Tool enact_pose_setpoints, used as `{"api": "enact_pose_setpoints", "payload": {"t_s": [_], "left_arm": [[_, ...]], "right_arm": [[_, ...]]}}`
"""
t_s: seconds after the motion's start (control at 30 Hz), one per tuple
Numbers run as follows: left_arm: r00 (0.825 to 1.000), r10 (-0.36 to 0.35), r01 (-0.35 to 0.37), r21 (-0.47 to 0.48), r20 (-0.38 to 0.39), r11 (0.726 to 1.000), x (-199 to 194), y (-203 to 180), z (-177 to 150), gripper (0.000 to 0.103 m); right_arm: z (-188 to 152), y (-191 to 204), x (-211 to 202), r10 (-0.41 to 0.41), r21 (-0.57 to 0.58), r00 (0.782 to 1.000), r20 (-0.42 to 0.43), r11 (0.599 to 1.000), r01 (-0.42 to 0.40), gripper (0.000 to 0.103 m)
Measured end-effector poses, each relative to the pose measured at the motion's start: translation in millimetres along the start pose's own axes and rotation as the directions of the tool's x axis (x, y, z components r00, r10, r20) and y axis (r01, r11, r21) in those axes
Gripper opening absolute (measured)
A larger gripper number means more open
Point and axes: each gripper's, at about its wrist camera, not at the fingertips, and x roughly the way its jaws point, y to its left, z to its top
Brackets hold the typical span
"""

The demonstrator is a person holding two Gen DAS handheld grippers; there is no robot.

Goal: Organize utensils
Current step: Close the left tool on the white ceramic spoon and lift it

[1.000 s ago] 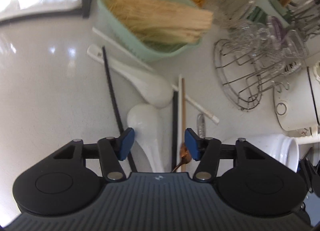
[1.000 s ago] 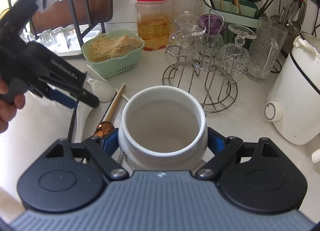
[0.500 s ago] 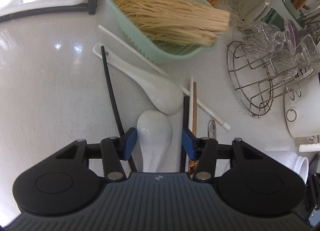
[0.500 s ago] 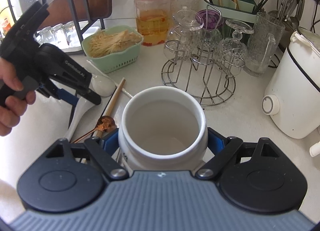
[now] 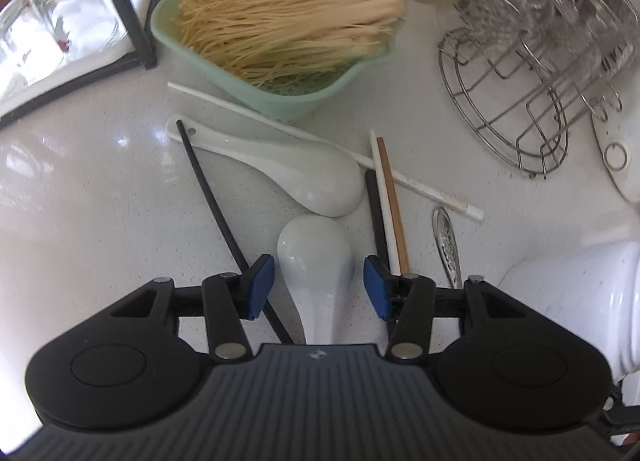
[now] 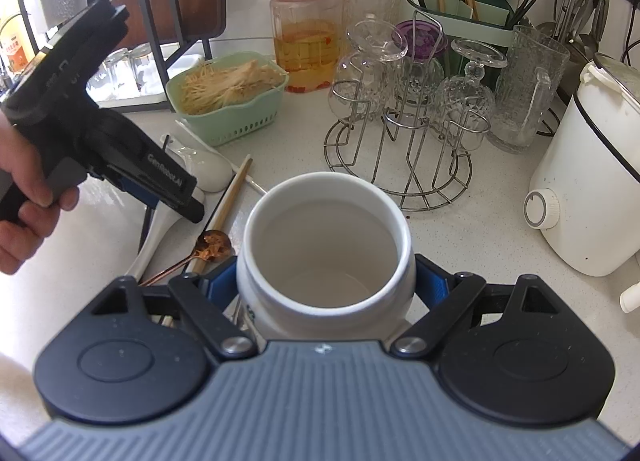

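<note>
the utensils lie loose on the white counter (image 5: 72, 197), in the middle of the left wrist view. the nearer white ceramic spoon (image 5: 316, 261) sits bowl-up in the lower centre of that frame, its handle running down under the left gripper (image 5: 319, 286). the blue pads (image 5: 259, 286) stand either side of the spoon's bowl and are closing on it, though a sliver of counter still shows on each side, so they are not pressing it. a second white ceramic spoon (image 5: 304, 175) lies just above, its bowl touching the first one's tip. a black chopstick (image 5: 216, 205) slants across the left of both spoons; a white chopstick (image 5: 320, 141) runs diagonally behind them; a wooden chopstick (image 5: 394, 205) lies to the right, beside another white one and a dark one (packed tight together).

in the right wrist view, the right gripper (image 6: 324, 287) is clamped on a white ceramic jar (image 6: 324, 245) at lower centre, pads pressed to its sides, the jar upright and empty. a copper spoon (image 6: 212, 247) lies just left of it. a hand (image 6: 24, 197) holds the left gripper at the left edge.

the green basket of noodles (image 5: 276, 61) sits at upper centre, and a wire glass rack (image 5: 508, 109) at upper right.
</note>
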Motion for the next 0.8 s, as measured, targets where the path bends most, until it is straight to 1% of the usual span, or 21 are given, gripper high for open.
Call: {"api": "enact_pose_setpoints", "payload": {"t_s": [0.03, 0.13, 0.23, 0.47, 0.63, 0.8], "left_arm": [[1.000, 0.012, -0.012, 0.010, 0.004, 1.000, 1.3, -2.7, 0.1, 0.048], [1.000, 0.016, -0.016, 0.029, 0.016, 0.999, 2.4, -6.1, -1.5, 0.047], [1.000, 0.014, -0.014, 0.023, 0.027, 1.000, 1.9, -5.9, -4.8, 0.047], [0.997, -0.042, 0.045, -0.029, 0.071, 0.999, -18.6, 3.3, -18.5, 0.047], [0.988, -0.076, 0.084, -0.062, 0.132, 0.994, -41.4, 8.9, -26.8, 0.046], [0.975, -0.095, 0.107, -0.051, 0.200, 0.993, -66.9, 7.2, -33.7, 0.046]], "right_arm": [[0.1, -0.1, 0.1, 0.000, 0.000, 1.000, -0.001, 1.000, 0.000, 0.090], [0.3, -0.2, -0.1, 0.001, -0.002, 1.000, -0.002, 1.000, -0.001, 0.090], [0.4, -0.4, -0.6, 0.002, -0.005, 1.000, -0.004, 1.000, -0.002, 0.090], [-1.4, 0.3, -1.4, 0.002, -0.012, 1.000, 0.007, 1.000, -0.001, 0.090], [-2.6, 1.1, -2.6, 0.000, -0.012, 1.000, 0.013, 1.000, 0.000, 0.090], [-4.9, 2.8, -4.5, 0.003, -0.019, 1.000, 0.018, 1.000, -0.003, 0.091]]}}
